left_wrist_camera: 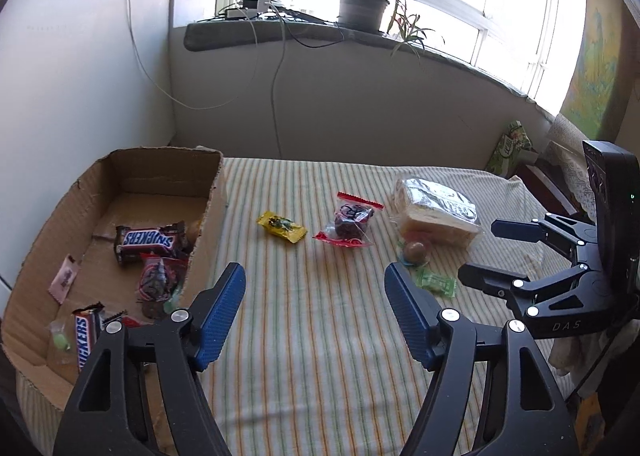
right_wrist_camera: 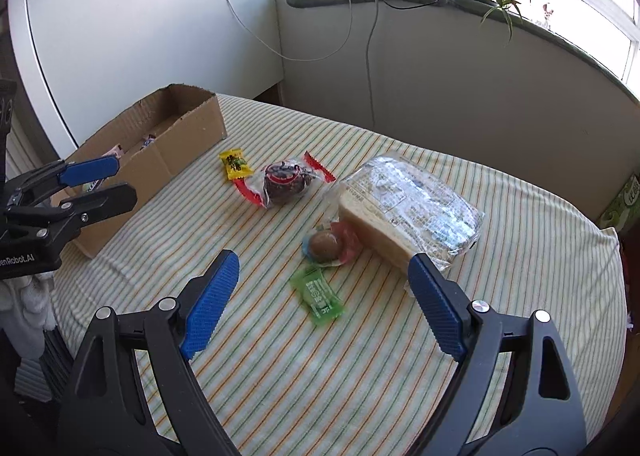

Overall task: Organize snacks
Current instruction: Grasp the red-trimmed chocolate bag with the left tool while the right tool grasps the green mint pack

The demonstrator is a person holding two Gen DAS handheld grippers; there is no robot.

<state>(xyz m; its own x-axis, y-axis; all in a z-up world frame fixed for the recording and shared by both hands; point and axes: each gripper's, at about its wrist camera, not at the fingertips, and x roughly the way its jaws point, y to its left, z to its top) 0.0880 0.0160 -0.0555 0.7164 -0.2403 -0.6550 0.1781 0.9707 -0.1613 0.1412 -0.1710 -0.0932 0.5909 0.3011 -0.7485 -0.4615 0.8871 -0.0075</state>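
Left wrist view only: cardboard box (left_wrist_camera: 132, 192) interior, two Snickers bars (left_wrist_camera: 150, 242). Left gripper (left_wrist_camera: 314, 288), right gripper (right_wrist_camera: 324, 276): jaws spread, empty.

My left tool (left_wrist_camera: 314, 296) has matt black plastic arms, ribbed blue pads (left_wrist_camera: 222, 316) and shiny metal pins. The box (left_wrist_camera: 208, 224) is rough brown cardboard with torn edges. Woven striped cloth (right_wrist_camera: 320, 376), slightly creased, covers the worktop. The bread bag (right_wrist_camera: 420, 192) is clear, crinkled, glossy plastic; the green sweet wrapper (right_wrist_camera: 318, 296) is shiny too.
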